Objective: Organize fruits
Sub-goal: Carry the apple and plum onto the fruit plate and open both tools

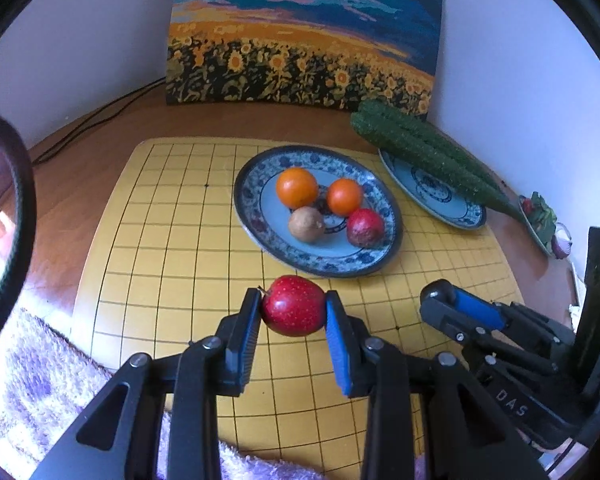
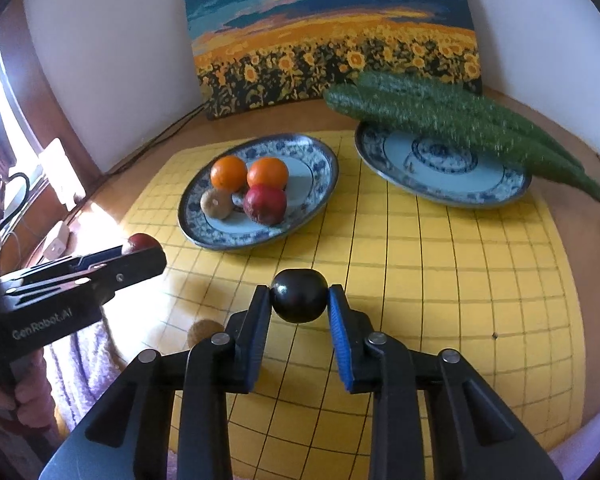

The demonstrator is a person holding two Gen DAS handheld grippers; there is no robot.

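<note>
Left wrist view shows my left gripper [image 1: 294, 312] clamped on a red apple [image 1: 293, 310], the pads pressing its two flanks, and I judge it lifted just off the yellow grid board [image 1: 160, 240], near the board's front edge. It is glossy red with pale speckles and a short stem at its left side. I expect it to be firm and fairly heavy for its size, with a waxy skin that could slide, so gripping across the widest part, as now, seems right to me.

In the right wrist view my right gripper [image 2: 299, 302] is closed on a dark round fruit [image 2: 299, 301], near black and shiny, possibly a plum. I cannot tell whether it touches the board. I would guess softer flesh and easy bruising, so a light squeeze at its middle.

The fruit plate [image 1: 380, 256], blue-patterned, sits toward the board's far edge holding two oranges [image 1: 297, 187], a brown fruit [image 1: 306, 224] and a dull red one [image 1: 365, 227]. A second plate [image 2: 384, 168] at the far right corner carries long green cucumber-like pieces [image 2: 440, 116]. A small brown fruit [image 2: 205, 330] lies by the board's front left edge.
</note>
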